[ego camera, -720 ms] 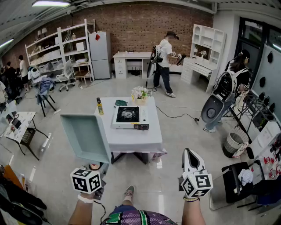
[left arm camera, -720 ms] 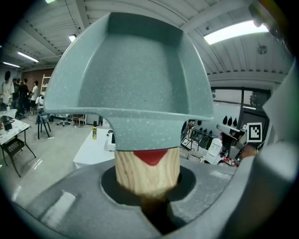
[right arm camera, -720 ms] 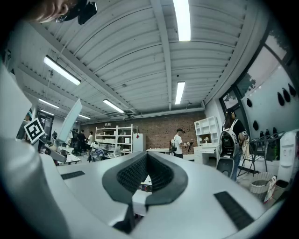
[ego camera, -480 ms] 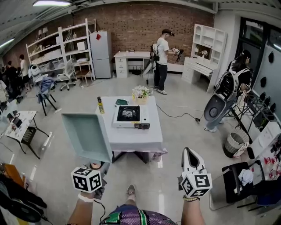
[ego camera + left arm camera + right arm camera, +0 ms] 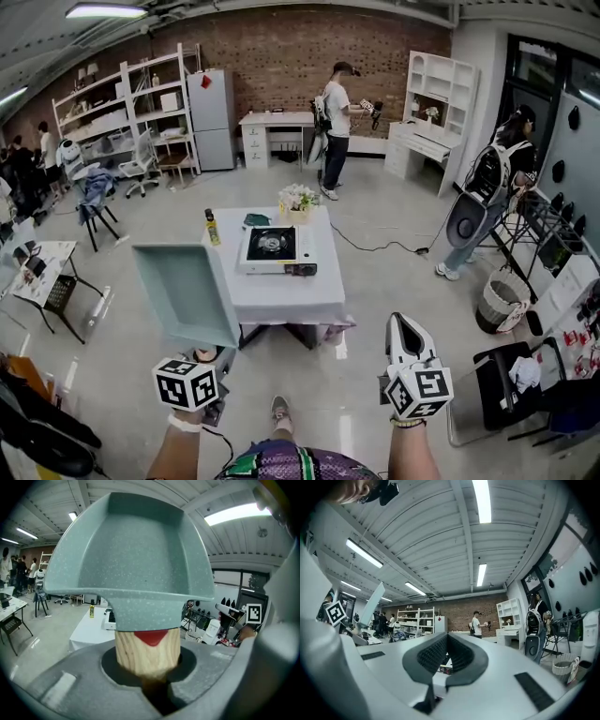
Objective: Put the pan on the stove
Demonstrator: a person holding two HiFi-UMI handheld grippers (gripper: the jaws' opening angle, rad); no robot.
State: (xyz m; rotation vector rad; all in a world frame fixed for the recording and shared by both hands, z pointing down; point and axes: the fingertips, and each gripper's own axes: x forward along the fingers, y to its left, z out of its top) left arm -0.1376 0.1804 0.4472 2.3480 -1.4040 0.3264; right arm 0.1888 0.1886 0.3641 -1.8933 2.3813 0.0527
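A square grey-green pan (image 5: pixel 183 291) with a wooden handle (image 5: pixel 201 354) is held up in the air, tilted on edge, left of the white table (image 5: pixel 281 298). My left gripper (image 5: pixel 208 361) is shut on that handle; in the left gripper view the pan (image 5: pixel 136 559) fills the frame above the clamped handle (image 5: pixel 147 651). The portable stove (image 5: pixel 274 248) sits on the table some way ahead, its burner bare. My right gripper (image 5: pixel 403 328) hangs at the lower right, jaws together and holding nothing; its pads (image 5: pixel 436 651) meet at the tips.
On the table stand a yellow bottle (image 5: pixel 213 227), a flower pot (image 5: pixel 299 200) and a dark green item (image 5: pixel 258 219). A person (image 5: pixel 335 127) stands at the back, another (image 5: pixel 489 202) at the right. A black chair (image 5: pixel 502 394) and a basket (image 5: pixel 502 305) are at my right.
The person at the back has walked a little to the left. Both grippers and the pan stay almost where they were.
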